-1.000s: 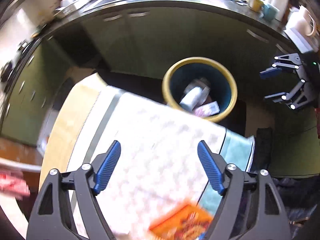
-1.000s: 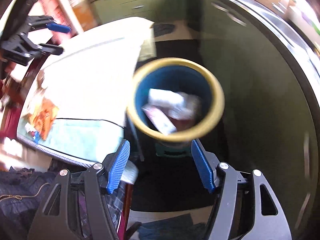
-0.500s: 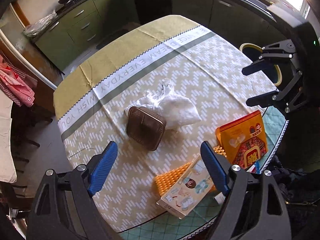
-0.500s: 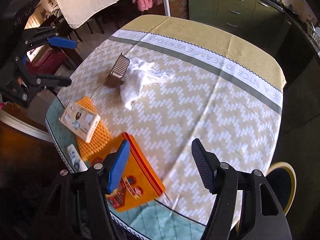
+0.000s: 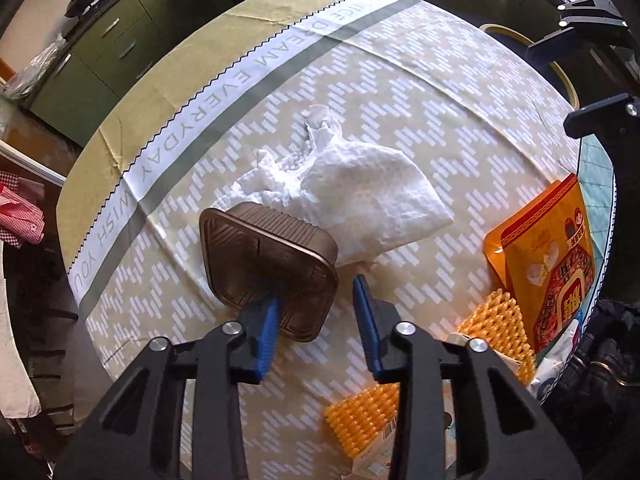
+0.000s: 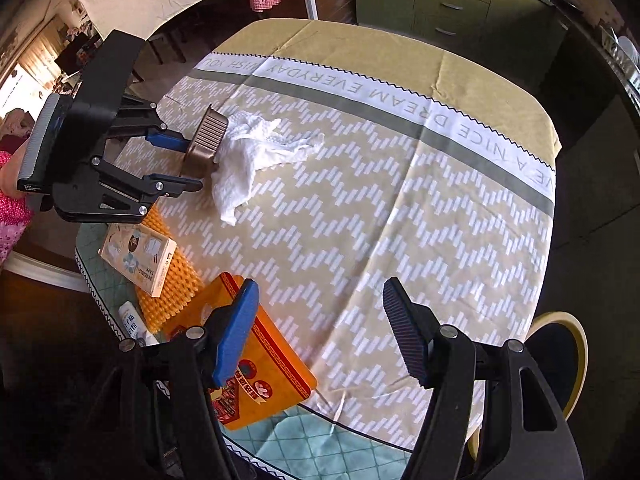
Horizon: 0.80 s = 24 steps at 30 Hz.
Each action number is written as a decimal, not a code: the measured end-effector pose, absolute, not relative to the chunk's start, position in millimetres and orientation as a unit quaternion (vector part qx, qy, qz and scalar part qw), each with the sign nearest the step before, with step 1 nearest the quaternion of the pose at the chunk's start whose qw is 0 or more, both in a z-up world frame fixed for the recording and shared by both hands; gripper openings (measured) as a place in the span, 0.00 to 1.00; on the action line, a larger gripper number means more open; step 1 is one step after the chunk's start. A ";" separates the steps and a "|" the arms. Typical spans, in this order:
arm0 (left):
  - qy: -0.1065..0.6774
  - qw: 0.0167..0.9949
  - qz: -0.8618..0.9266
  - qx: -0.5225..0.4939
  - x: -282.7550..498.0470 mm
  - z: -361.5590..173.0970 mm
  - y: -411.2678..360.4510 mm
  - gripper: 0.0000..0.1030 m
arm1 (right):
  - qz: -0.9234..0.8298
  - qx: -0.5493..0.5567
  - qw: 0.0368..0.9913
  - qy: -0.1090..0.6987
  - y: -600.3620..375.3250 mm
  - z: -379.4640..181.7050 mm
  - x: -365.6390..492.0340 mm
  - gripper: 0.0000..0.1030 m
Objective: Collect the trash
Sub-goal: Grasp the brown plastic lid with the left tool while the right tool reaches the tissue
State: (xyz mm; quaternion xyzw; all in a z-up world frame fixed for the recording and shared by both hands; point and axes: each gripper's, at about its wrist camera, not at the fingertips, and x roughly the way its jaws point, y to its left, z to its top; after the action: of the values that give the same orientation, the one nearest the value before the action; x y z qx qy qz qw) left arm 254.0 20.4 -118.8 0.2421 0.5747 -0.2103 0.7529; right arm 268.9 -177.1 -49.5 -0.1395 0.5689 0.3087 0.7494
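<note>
- Since the earlier frame, left gripper [image 5: 316,312] has dropped from a high view of the whole table onto the brown tray [image 5: 268,268]; its jaws have just been closing, now narrow, with the tray's near rim between them.
- Grip not confirmed: one blue pad sits inside the tray against its wall, the other outside and, by the look of it, apart from the rim. I read it as not clamped yet.
- Tray lies tipped on its side, open face toward the left gripper, near the middle of the tabletop. That exposes the thin wall, so pinching the rim makes sense.
- Crumpled white tissue [image 5: 352,188] touches the tray's far side; it may drag along on the lift.
- Right gripper [image 6: 320,332] hangs wide and empty over the tabletop's near edge, above the orange snack pouch [image 6: 260,372], probably its next pick.
- Also at that edge: orange spiked mat [image 6: 168,280], small carton [image 6: 138,256] on it, white tube [image 6: 132,322].
- Yellow-rimmed bin [image 6: 560,364] stands on the floor just off the right corner. Path to it looks clear.
</note>
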 end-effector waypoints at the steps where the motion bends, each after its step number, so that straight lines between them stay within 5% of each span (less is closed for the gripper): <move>1: 0.576 0.752 -0.211 0.241 254.0 -120.4 20.4 0.20 | 0.309 -0.137 0.749 0.571 -178.2 -51.0 270.2 0.63; 2: 0.578 0.751 -0.214 0.238 254.1 -121.5 20.8 0.10 | 0.310 -0.134 0.748 0.572 -178.0 -52.4 271.3 0.63; 4: 0.576 0.754 -0.214 0.234 252.7 -120.2 22.4 0.05 | 0.313 -0.131 0.746 0.573 -174.6 -54.3 273.1 0.63; 21: 0.507 0.819 -0.182 0.197 201.1 -44.4 65.3 0.04 | 0.354 -0.077 0.707 0.608 -73.8 -83.5 310.2 0.63; 23: 0.502 0.823 -0.182 0.195 194.6 -41.3 66.1 0.04 | 0.352 -0.078 0.704 0.612 -65.9 -88.6 313.2 0.57; 24: 0.501 0.823 -0.184 0.193 192.6 -40.7 65.9 0.04 | 0.353 -0.077 0.701 0.615 -62.5 -91.2 313.8 0.46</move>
State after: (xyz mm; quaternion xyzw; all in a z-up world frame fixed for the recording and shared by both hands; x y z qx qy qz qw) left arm 192.6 65.9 -40.7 0.1934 0.5010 -0.1840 0.8232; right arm 313.8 -62.5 -91.2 -0.0770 0.6147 0.3528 0.7013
